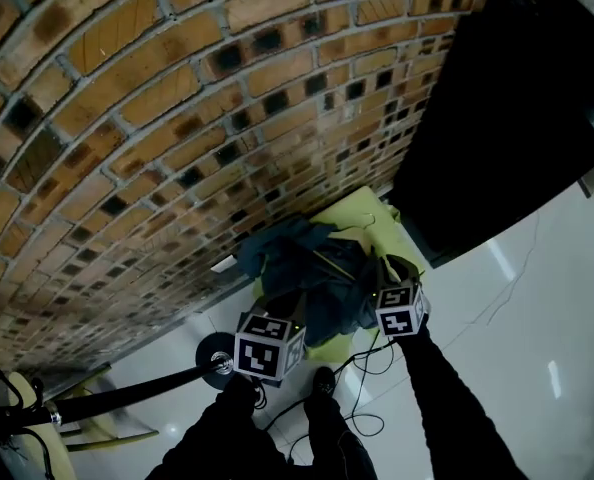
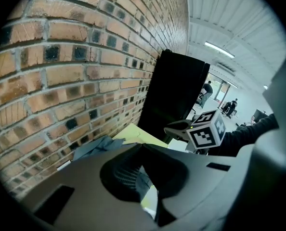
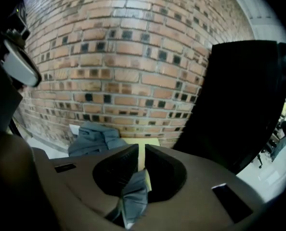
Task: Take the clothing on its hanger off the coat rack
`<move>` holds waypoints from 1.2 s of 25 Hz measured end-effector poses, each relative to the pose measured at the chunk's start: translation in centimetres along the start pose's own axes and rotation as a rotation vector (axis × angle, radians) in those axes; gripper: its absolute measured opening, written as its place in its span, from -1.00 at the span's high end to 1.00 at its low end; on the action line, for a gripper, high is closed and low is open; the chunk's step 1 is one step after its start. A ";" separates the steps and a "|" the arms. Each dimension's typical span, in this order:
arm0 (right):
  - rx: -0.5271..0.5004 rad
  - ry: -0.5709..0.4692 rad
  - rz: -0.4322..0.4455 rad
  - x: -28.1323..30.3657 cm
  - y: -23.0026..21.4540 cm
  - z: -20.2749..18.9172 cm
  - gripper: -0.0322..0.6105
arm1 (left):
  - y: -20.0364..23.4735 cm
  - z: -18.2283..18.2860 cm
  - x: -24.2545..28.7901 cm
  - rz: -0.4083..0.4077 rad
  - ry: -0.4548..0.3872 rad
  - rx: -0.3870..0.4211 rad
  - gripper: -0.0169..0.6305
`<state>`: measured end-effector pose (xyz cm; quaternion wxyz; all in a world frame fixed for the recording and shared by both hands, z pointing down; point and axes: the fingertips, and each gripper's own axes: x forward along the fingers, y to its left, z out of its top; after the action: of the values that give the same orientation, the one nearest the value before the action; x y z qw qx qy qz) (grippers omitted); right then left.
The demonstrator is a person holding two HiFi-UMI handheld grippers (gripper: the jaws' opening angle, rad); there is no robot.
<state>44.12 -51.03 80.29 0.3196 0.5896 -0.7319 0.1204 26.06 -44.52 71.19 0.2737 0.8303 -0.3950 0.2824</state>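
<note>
The dark blue-grey clothing (image 1: 307, 278) lies crumpled on a yellow-green surface (image 1: 362, 213) at the foot of the brick wall. A thin pale bar (image 1: 332, 264) crosses it, perhaps the hanger. My left gripper (image 1: 285, 316) is over the near left part of the heap. In the left gripper view its jaw tips (image 2: 142, 147) meet, with a strip of grey cloth (image 2: 145, 179) between the pads. My right gripper (image 1: 382, 276) is at the heap's right edge. In the right gripper view (image 3: 139, 152) its jaws are nearly together and pinch a fold of the cloth (image 3: 133, 196).
A brick wall (image 1: 177, 118) fills the back. A tall black panel (image 1: 507, 118) stands to the right of the surface. A dark pole (image 1: 127, 393) with a round foot (image 1: 217, 353) lies at lower left. Black cables (image 1: 362, 388) trail on the glossy white floor (image 1: 537, 348).
</note>
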 end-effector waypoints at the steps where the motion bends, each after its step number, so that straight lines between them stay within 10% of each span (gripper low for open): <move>1: 0.015 -0.040 -0.004 -1.6 0.0 1.6 0.88 | -0.4 0.6 -0.7 -0.001 -0.011 0.009 0.99; 12: 0.327 -0.322 0.148 -20.6 3.2 14.6 0.94 | -5.0 5.6 -11.4 -0.053 -0.145 0.090 0.99; 30: 0.453 -0.378 0.283 -29.7 7.9 16.5 0.94 | -8.1 5.5 -18.7 -0.060 -0.213 0.083 0.99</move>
<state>34.35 -34.65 51.11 0.0189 0.5499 -0.8077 0.2117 24.17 -34.53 52.69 0.2037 0.8776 -0.3850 0.2004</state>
